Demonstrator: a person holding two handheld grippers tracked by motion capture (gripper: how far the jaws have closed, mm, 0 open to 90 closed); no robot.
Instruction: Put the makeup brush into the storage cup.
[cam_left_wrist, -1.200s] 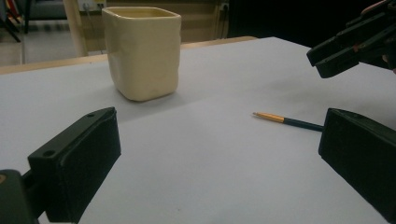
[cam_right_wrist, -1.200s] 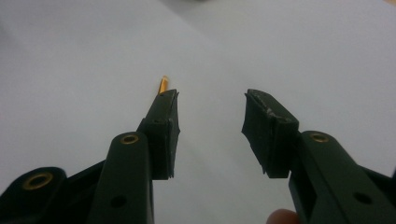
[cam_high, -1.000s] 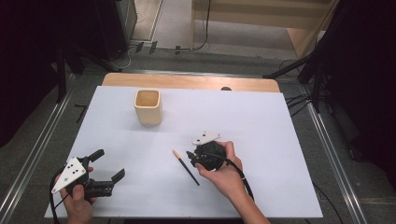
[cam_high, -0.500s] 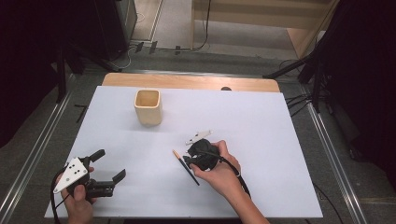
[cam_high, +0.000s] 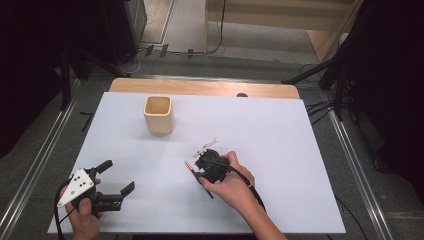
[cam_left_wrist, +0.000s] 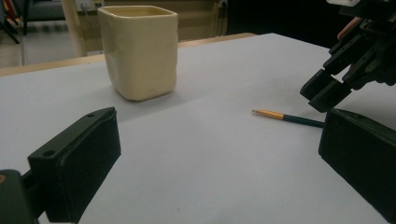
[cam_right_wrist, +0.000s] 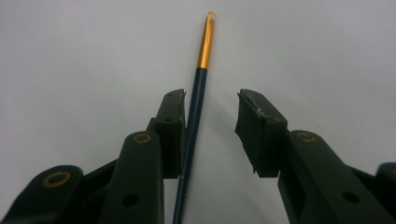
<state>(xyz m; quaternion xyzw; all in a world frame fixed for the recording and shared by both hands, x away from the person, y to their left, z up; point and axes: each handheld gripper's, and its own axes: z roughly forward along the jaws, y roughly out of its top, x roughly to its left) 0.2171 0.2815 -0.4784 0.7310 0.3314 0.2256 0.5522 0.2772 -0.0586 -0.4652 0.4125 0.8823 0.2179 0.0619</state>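
Left tool (cam_high: 111, 186) rests wide open and empty on the white desk (cam_high: 280, 130). Cream cup (cam_high: 159, 114) stands beyond. Right tool (cam_right_wrist: 210, 135) has been closing around the pencil (cam_right_wrist: 196, 102), which lies flat between its jaws, one pad alongside, not yet pinched. Next: squeeze fully, then lift.

A: Non-task stuff?
B: Cream cup (cam_high: 159, 114), squarish, upright, far left part of the desk (cam_high: 280, 125), standing alone.
A: Desk?
B: White top, wooden strip (cam_high: 200, 87) along the far edge, small dark knob (cam_high: 242, 94) on it.
A: Around it?
B: Grey floor, metal rails (cam_high: 30, 185) on both sides, cables (cam_high: 165, 50) on the floor behind, a wooden frame (cam_high: 325, 42) far right.
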